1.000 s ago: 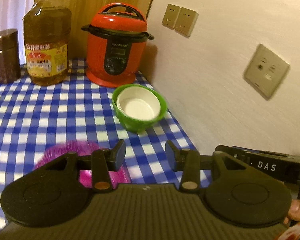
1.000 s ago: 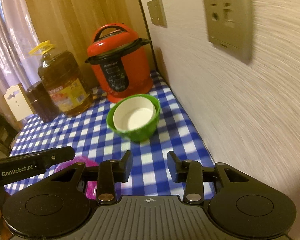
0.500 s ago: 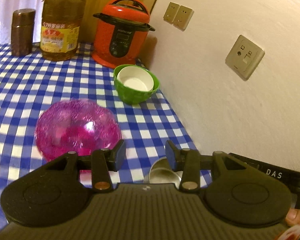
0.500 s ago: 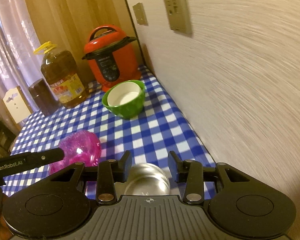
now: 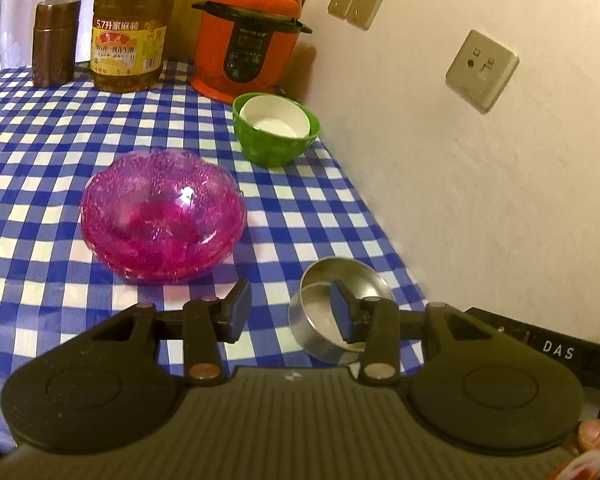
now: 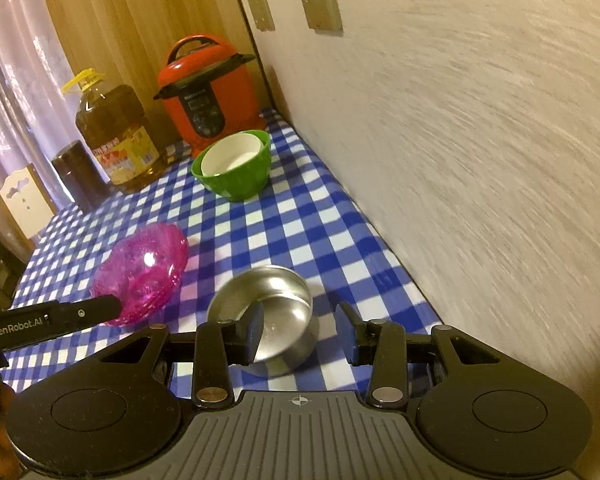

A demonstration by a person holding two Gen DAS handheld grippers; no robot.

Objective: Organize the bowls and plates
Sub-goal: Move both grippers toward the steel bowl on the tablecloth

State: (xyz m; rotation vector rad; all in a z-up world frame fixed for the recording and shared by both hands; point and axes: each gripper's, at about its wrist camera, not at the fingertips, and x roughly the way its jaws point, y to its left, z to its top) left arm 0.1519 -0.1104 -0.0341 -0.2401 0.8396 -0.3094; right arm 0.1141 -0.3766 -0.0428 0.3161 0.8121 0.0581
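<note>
A green bowl (image 5: 274,142) with a white bowl (image 5: 276,118) nested in it stands far back by the wall. Stacked pink glass bowls (image 5: 162,216) sit mid-table, and a small steel bowl (image 5: 316,312) lies nearer, close to the wall. My left gripper (image 5: 290,314) hovers open over the cloth with its right finger in front of the steel bowl. In the right wrist view my right gripper (image 6: 300,334) is open just short of the steel bowl (image 6: 284,304), whose left side is hidden by the left finger. The pink bowls (image 6: 144,272) and the green bowl (image 6: 236,178) lie beyond.
A blue checked cloth (image 5: 40,128) covers the table. At the back stand a red pressure cooker (image 5: 248,40), a big oil bottle (image 5: 130,32) and a brown canister (image 5: 54,40). A white wall (image 5: 500,200) with sockets runs along the table's right edge.
Both grippers have drawn back from the green bowl toward the near side. The pink bowls and the steel bowl have come into view. Neither gripper's opening has changed.
</note>
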